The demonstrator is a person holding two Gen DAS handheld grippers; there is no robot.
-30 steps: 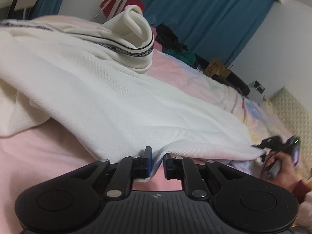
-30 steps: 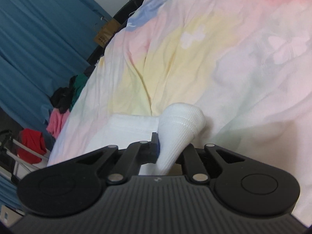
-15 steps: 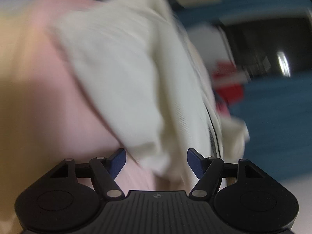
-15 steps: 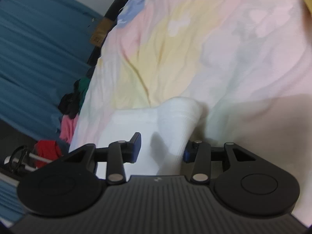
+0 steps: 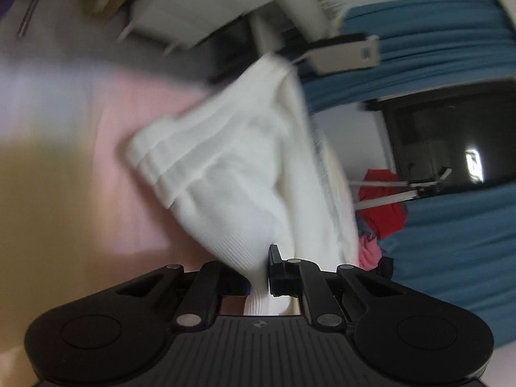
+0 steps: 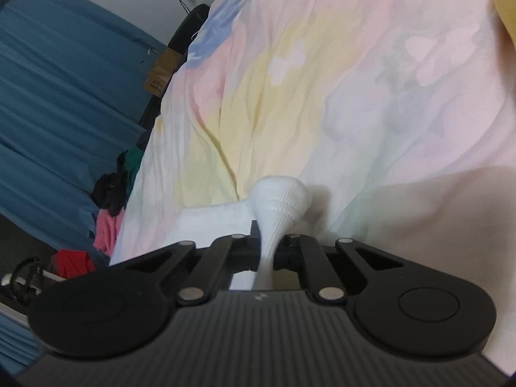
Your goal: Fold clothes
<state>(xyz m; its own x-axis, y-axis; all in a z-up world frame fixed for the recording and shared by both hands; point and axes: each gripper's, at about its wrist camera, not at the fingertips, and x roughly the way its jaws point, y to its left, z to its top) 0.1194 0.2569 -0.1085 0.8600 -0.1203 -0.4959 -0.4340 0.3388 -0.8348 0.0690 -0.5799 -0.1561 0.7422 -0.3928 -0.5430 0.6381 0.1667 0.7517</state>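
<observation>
Sweater (image 5: 245, 174) pinched between left fingers (image 5: 274, 258), cuff (image 6: 279, 196) (ribbed) between right fingers (image 6: 254, 229)

Home bedroom, pastel bedsheet (image 6: 354, 103), blue curtains (image 6: 64, 103), clothes heaped beside bed (image 6: 109, 213)

— What colour is the sweater (image 5: 245, 174) ahead of the left tongs (image 5: 258, 274)?
— White, ribbed at the hem, on a pink sheet (image 5: 129, 122).
— And beyond the right tongs (image 6: 267, 251)?
— The bedspread (image 6: 338, 96) is pastel: pink, yellow, blue, with pale butterflies. The tongs are black, the curtain (image 6: 58, 103) to their left blue.
</observation>
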